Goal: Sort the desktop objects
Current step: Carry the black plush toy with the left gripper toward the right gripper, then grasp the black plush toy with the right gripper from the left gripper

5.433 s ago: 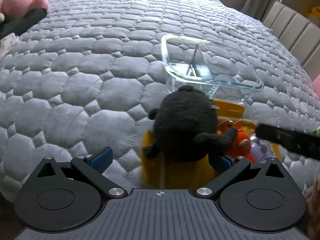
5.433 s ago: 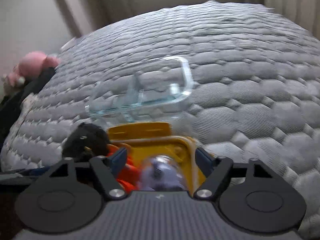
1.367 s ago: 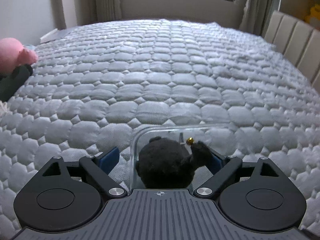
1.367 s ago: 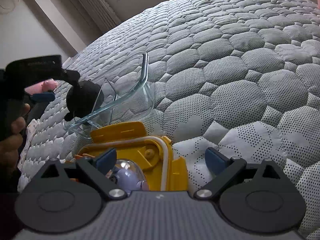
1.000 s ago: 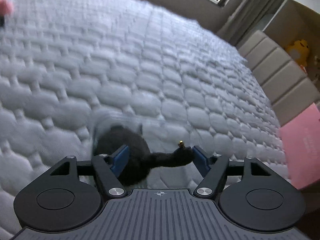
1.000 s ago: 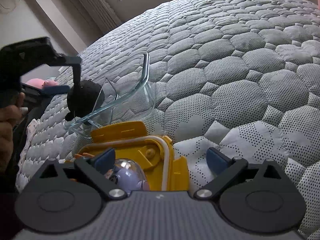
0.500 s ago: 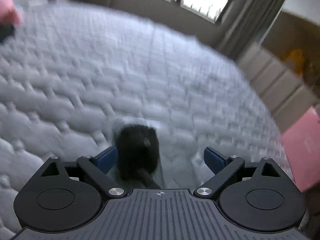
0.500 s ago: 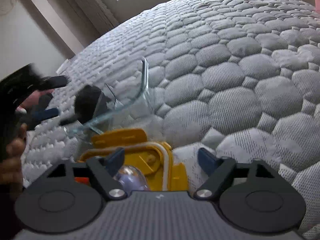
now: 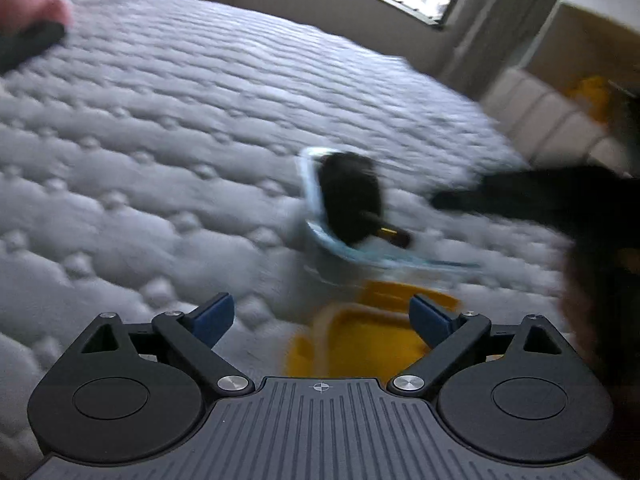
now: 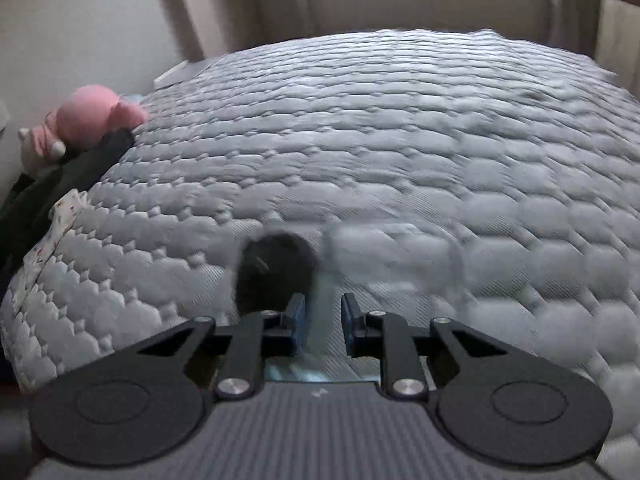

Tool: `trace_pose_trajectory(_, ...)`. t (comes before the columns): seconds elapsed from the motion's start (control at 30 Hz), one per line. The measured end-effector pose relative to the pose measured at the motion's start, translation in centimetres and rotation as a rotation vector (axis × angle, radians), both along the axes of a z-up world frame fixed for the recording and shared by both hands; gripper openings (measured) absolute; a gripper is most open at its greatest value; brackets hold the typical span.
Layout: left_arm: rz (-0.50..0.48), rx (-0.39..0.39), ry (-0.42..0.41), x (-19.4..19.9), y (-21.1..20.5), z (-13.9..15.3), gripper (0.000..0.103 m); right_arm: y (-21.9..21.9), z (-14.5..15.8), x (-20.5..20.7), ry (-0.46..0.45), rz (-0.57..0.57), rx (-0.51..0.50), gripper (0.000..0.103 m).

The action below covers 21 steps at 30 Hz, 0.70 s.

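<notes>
**Right tool closes on the glass dish, left tool stands free**

The right tool (image 10: 322, 322) has its fingers drawn nearly together astride a pale upright glass edge that looks like the divider of the glass container (image 10: 400, 240); blur keeps me from saying whether the pads actually touch it. The left tool (image 9: 322, 318) is spread wide and holds nothing, hovering above the yellow box (image 9: 360, 336).

Going by size: the quilted grey bed (image 9: 160, 140) carries everything. At its far left edge lies a pink plush (image 10: 92, 116) on dark cloth, well apart from the work. Near the middle sits the clear glass container (image 9: 316, 224), just beyond the yellow box. Inside the container's left compartment rests the black plush toy (image 9: 350, 200), with a thin dark part ending in a brassy tip (image 9: 390, 234) pointing out over the rim.

Judged from this, the black toy is already sorted into the dish, and the step in hand is the right tool taking hold of the container or steadying it. The next move calls for a firm, level pinch on the glass, since the smooth wall could slip, while the left tool dips into the yellow box for another item; its contents are too blurred to name.
</notes>
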<state>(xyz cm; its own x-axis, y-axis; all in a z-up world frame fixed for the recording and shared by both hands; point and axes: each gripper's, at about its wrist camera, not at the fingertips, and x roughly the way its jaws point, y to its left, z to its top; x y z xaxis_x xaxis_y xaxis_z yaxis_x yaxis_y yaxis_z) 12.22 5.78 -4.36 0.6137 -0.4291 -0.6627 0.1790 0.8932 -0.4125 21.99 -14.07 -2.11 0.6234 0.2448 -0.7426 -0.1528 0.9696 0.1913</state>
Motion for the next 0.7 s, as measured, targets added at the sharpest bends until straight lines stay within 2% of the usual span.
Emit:
trace_pose_trajectory(0.13,0.025,-0.037,0.019,-0.1,0.9,-0.8,0.099,2.9,-0.5,4.1,-0.039,-0.016,-0.05,0.02)
trace_pose_trajectory(0.27,0.053,-0.039,0.037,-0.4,2.3,-1.5,0.099,3.6,-2.4,6.4,0.032,-0.013,-0.033,0.021)
trace_pose_trajectory(0.43,0.108,-0.031,0.029,0.0,3.9,-2.0,0.099,2.6,-1.7,3.9,0.093,0.018,0.01,0.022)
trace_pose_trajectory(0.57,0.103,-0.009,0.034,0.1,3.6,-2.2,0.1,2.9,-0.1,1.7,0.202,0.126,-0.034,0.023)
trace_pose_trajectory(0.6,0.082,0.002,0.044,0.1,3.2,-2.2,0.1,2.9,0.4,1.3,0.213,0.139,-0.031,0.026)
trace_pose_trajectory(0.63,0.057,0.016,0.058,0.0,2.7,-2.2,0.1,2.9,1.0,1.1,0.174,0.118,-0.038,0.031)
trace_pose_trajectory(0.7,0.01,0.046,0.084,-0.2,1.7,-2.3,0.1,3.0,2.1,0.9,0.045,0.066,-0.096,0.082)
